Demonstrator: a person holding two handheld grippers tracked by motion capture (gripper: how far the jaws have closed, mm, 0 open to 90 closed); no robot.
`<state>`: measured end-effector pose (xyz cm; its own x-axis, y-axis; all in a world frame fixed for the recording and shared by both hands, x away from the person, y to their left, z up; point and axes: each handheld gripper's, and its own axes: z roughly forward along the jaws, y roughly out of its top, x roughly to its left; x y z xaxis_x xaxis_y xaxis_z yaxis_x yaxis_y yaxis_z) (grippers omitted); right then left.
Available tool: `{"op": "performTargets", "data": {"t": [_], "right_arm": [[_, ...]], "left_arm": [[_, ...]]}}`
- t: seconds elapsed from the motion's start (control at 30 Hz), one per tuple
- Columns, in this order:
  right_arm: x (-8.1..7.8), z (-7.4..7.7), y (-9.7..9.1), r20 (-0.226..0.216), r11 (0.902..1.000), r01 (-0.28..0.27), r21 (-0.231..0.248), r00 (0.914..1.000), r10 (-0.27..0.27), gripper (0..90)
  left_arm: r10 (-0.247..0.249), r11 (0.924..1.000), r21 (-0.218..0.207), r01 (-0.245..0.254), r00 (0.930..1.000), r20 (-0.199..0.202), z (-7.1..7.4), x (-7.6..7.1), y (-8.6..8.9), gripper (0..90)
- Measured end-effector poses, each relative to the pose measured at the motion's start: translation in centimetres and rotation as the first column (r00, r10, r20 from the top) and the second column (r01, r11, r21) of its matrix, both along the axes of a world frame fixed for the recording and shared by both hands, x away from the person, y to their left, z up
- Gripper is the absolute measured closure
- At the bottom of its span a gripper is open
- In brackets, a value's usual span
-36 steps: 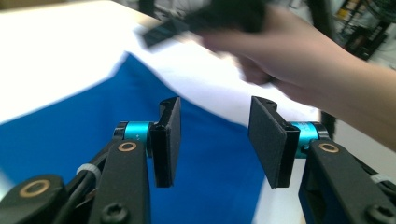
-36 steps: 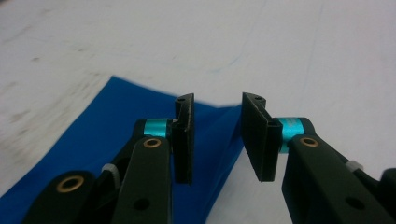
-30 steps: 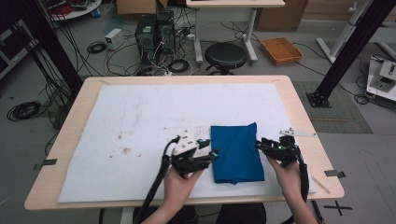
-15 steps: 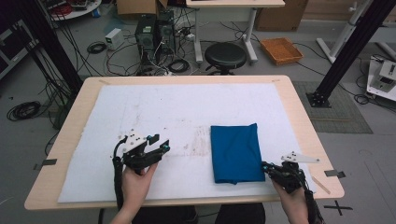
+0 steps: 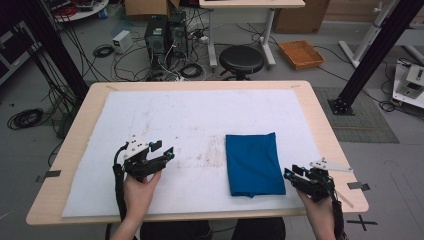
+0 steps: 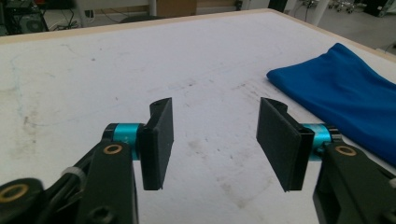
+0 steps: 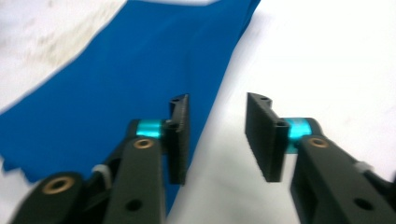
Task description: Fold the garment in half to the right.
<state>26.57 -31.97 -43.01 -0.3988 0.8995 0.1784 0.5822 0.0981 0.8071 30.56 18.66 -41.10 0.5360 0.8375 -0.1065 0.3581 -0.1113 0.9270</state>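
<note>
White table cover (image 5: 190, 120), folded blue cloth (image 5: 252, 164) lying free, left gripper (image 6: 215, 135) and right gripper (image 7: 217, 135) fingers spread, just opening, empty.

From up top I've got the left gripper (image 5: 167, 154) sitting over the white mat (image 5: 170, 115), jaws apart after just opening, nothing between them. The folded blue cloth (image 5: 252, 163) lies flat well off to its right. My right gripper (image 5: 289, 173) is just past the cloth's near right corner, not touching it, jaws also just opened and empty. The wooden table (image 5: 320, 125) edge runs right behind it.
</note>
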Motion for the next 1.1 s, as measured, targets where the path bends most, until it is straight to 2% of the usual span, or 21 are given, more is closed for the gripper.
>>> {"op": "performTargets", "data": {"t": [0.17,0.33,0.47,0.7,0.9,1.1], "right_arm": [[2.3,2.1,-0.7,0.095,0.9996,0.009,0.028,0.9954,-0.012,40.3],[4.9,4.2,-0.6,0.157,0.9985,0.008,0.054,0.9875,-0.017,30.8],[5.8,4.4,-0.4,0.181,0.9985,0.000,0.054,0.9835,-0.010,26.5],[6.0,3.7,-0.8,0.186,0.9988,-0.035,0.033,0.9821,0.028,26.5],[6.0,3.6,-0.9,0.181,0.9989,-0.037,0.027,0.9830,0.032,26.6],[5.9,3.7,-1.0,0.184,0.9992,-0.034,0.022,0.9826,0.029,27.0]], "left_arm": [[0.009,0.9996,0.025,-0.009,0.9996,0.028,0.7,0.3,1.2,37.5],[0.040,0.9966,0.069,-0.045,0.9965,0.073,1.6,0.1,2.4,32.2],[0.058,0.9942,0.086,-0.065,0.9948,0.083,1.8,-0.1,3.1,29.2],[0.086,0.9926,0.078,-0.092,0.9926,0.086,1.8,-0.5,4.1,29.2],[0.099,0.9915,0.078,-0.104,0.9927,0.069,1.3,-0.5,4.6,27.7],[0.093,0.9916,0.083,-0.099,0.9929,0.074,1.2,-0.5,4.6,27.7]]}}
